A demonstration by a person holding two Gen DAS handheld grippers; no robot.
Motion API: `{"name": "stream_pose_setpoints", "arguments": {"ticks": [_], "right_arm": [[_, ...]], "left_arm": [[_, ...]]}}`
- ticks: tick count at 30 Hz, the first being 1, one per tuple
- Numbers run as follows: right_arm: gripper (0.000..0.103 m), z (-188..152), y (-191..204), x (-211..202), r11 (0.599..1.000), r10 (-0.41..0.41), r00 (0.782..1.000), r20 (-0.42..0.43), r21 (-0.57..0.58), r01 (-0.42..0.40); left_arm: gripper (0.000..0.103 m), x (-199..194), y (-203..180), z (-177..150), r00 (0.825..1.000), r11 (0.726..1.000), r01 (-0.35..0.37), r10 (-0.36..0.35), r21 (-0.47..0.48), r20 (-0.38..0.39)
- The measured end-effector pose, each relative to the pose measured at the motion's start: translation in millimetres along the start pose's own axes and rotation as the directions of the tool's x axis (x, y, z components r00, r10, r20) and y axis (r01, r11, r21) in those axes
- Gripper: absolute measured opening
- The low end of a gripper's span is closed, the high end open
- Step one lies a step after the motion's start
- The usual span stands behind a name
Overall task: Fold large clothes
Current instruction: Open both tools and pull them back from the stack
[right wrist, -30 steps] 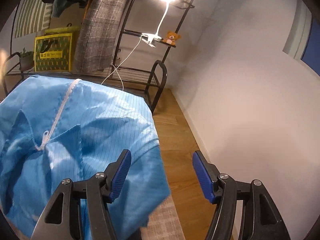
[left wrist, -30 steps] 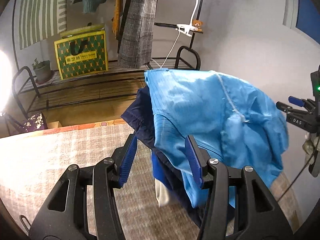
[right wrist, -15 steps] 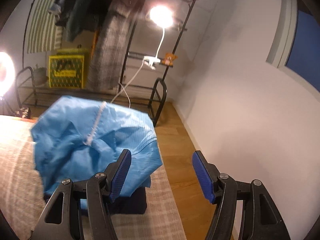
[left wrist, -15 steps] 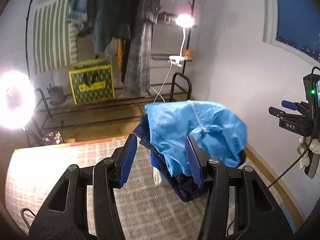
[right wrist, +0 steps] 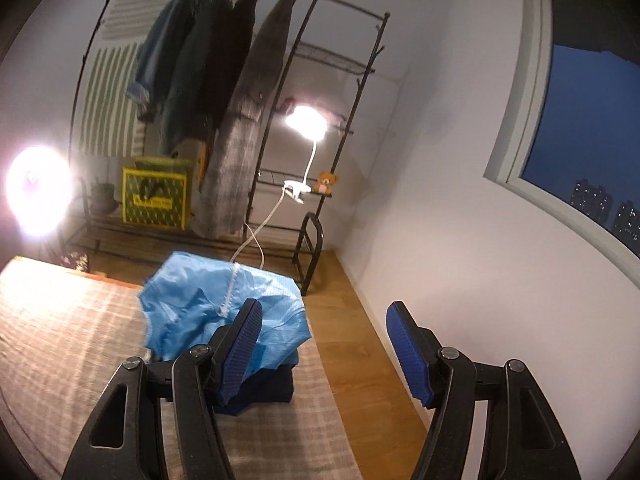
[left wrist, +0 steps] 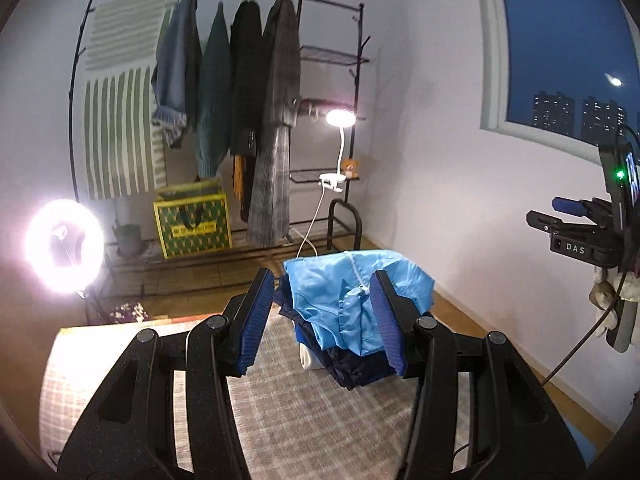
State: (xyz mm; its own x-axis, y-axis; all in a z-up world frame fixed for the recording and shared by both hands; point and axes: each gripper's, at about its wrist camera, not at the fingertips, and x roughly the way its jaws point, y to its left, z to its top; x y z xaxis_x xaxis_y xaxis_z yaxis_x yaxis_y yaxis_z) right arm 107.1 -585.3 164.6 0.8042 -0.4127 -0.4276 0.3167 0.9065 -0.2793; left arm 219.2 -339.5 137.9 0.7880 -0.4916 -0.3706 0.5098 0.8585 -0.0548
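here both gripper (left wrist: 322, 318) jaws gape empty above a checked bed (left wrist: 320, 408); clothes rack (left wrist: 224, 120) behind.

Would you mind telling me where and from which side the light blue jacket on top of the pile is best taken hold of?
Probably the loose hem of the light blue jacket, which droops over the pile's edge nearest the wall. Coming in from that near right corner looks best: the fabric hangs free of the dark clothes beneath, so only one layer is pinched. The white zipper runs across the top, which lies tighter against the pile.
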Motion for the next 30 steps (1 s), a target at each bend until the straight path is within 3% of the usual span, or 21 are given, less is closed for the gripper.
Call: {"name": "stream_pose_setpoints", "arguments": {"ticks": [11,19,25,30], "right_arm": [[0.068,3,7,-88,1.0,0.025,0.997,0.069,0.015,-0.026],[0.071,-10,18,-132,0.998,0.049,0.995,0.088,0.031,-0.052],[0.078,-30,40,-152,0.997,0.068,0.995,0.079,0.031,-0.07],[0.087,-52,68,-165,0.996,0.076,0.994,0.077,0.032,-0.079]], "left_arm": [[0.05,-93,-1,0,0.997,1.0,0.022,-0.023,0.016,0.076],[0.054,-133,-3,-18,0.996,0.999,0.031,-0.034,0.034,0.088],[0.066,-159,-2,-47,0.997,0.997,0.028,-0.032,0.065,0.076],[0.068,-164,6,-84,0.999,0.997,0.041,-0.043,0.069,0.022]]}}
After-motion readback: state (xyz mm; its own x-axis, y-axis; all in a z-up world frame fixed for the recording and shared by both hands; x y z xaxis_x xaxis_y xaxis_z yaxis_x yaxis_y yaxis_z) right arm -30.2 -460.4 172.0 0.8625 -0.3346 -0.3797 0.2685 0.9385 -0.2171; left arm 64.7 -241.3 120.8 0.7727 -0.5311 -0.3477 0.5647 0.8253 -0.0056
